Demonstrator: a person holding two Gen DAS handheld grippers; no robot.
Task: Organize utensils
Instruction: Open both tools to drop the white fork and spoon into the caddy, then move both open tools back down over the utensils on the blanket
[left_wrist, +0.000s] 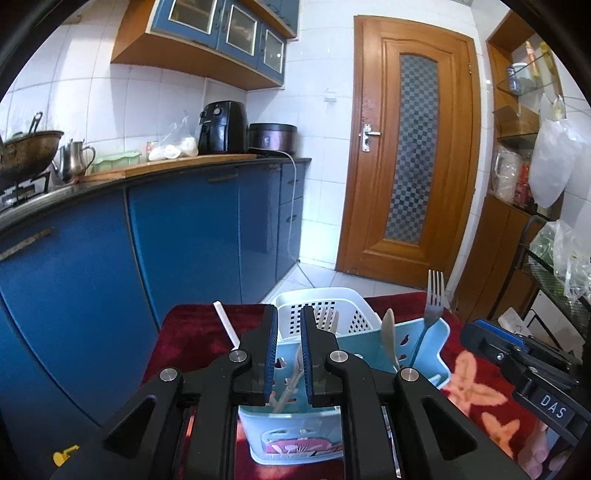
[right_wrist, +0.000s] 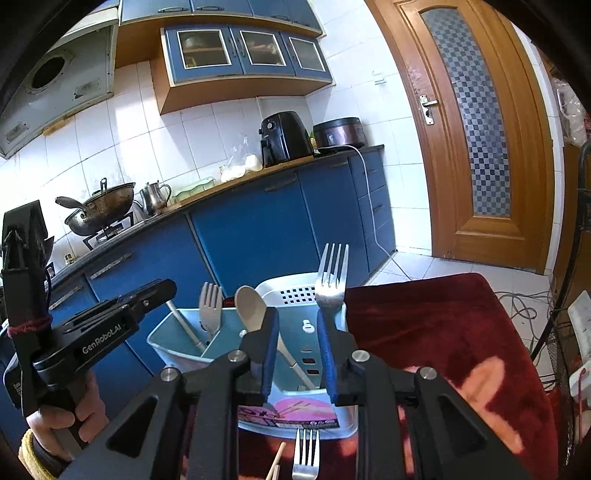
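hovering over a light blue utensil caddy (right_wrist: 184, 341) on the desk, left tongs (left_wrist: 289, 318) and right tongs (right_wrist: 295, 319) are both standing slightly apart, gripping nothing.

Black tongs (left_wrist: 289, 314) with blue pads (left_wrist: 272, 328), silver screws (left_wrist: 171, 374), "GenRobot.AI" lettering (right_wrist: 102, 338).

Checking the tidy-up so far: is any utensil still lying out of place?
Yes. A silver metal fork and wooden chopsticks lie flat on the dark red tablecloth, in front of the light blue plastic utensil caddy, while the other utensils stand upright inside it.
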